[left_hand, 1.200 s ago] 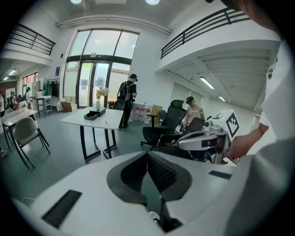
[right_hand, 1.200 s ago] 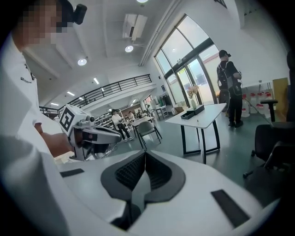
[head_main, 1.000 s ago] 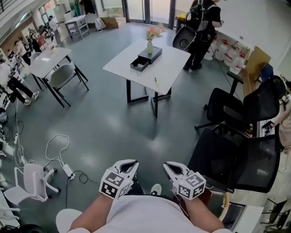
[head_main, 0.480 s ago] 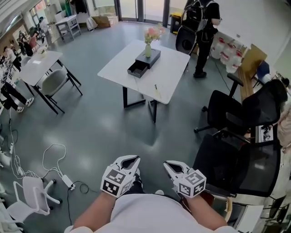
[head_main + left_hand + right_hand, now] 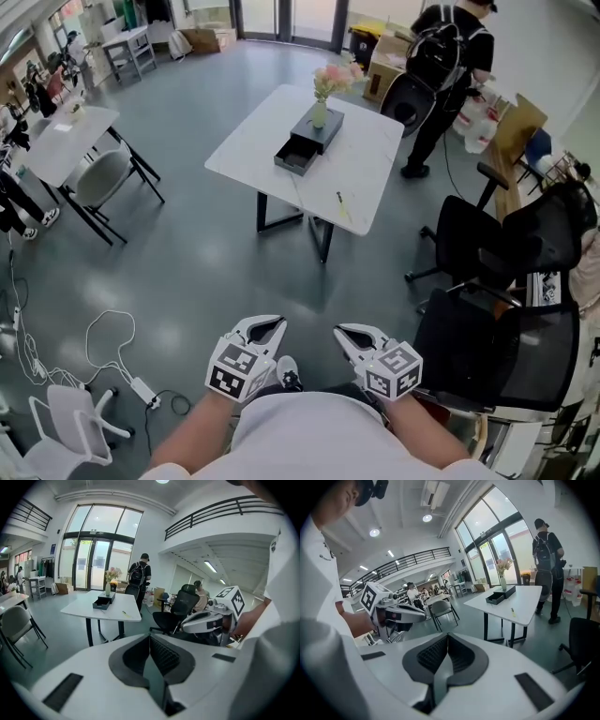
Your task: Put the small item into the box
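A white table (image 5: 370, 178) stands a few steps ahead on the grey floor. On it sits a dark box (image 5: 307, 145) with its drawer pulled open, and behind the box a vase of pink flowers (image 5: 322, 105). A small yellowish pen-like item (image 5: 343, 202) lies near the table's near right edge. My left gripper (image 5: 260, 330) and right gripper (image 5: 351, 335) are held close to my body, far from the table, both shut and empty. The left gripper view shows the box (image 5: 102, 603) and the item (image 5: 124, 613). The right gripper view shows the box (image 5: 497, 597) and the item (image 5: 512, 612).
A person with a backpack (image 5: 452, 70) stands by the table's far right corner. Black office chairs (image 5: 497, 248) crowd the right side. A cable and power strip (image 5: 141, 384) lie on the floor at left, near a white chair (image 5: 61, 422). Another table (image 5: 61, 131) stands at far left.
The table has shifted a little lower and to the right in view. The person with the backpack has moved right. Both grippers stay shut near my body.
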`<action>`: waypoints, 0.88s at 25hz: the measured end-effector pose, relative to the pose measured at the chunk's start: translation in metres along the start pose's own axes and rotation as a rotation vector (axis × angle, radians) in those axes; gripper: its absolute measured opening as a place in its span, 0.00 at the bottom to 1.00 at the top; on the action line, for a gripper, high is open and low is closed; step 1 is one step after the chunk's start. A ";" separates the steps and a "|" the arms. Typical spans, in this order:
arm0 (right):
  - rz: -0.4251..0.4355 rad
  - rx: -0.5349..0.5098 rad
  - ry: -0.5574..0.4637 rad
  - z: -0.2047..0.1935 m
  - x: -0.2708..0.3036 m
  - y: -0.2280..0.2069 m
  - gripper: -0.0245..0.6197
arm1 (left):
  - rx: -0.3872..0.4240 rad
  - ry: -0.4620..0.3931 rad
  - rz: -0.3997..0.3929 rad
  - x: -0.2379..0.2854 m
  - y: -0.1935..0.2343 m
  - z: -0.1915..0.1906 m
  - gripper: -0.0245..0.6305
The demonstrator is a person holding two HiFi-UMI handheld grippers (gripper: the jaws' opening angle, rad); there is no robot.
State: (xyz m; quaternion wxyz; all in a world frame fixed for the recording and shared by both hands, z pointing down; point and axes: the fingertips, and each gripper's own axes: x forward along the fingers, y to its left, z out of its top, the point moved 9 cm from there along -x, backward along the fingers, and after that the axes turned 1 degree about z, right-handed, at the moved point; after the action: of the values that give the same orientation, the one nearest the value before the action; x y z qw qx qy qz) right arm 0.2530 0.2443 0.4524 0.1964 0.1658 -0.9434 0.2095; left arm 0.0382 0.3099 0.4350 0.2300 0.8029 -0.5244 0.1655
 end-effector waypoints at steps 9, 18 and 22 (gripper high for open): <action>0.015 -0.014 0.027 0.027 0.054 0.004 0.06 | -0.011 -0.033 0.042 -0.019 0.062 0.014 0.06; 0.063 -0.037 0.025 0.054 0.086 -0.015 0.06 | -0.030 0.016 0.048 0.001 0.082 0.008 0.06; 0.071 -0.042 0.025 0.067 0.101 -0.035 0.06 | -0.011 0.022 0.060 0.016 0.099 0.026 0.06</action>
State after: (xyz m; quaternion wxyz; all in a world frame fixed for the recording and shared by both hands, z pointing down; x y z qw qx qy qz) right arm 0.1586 0.1596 0.4524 0.2040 0.1253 -0.9504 0.1986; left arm -0.0452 0.2495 0.4413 0.2352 0.7838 -0.5466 0.1780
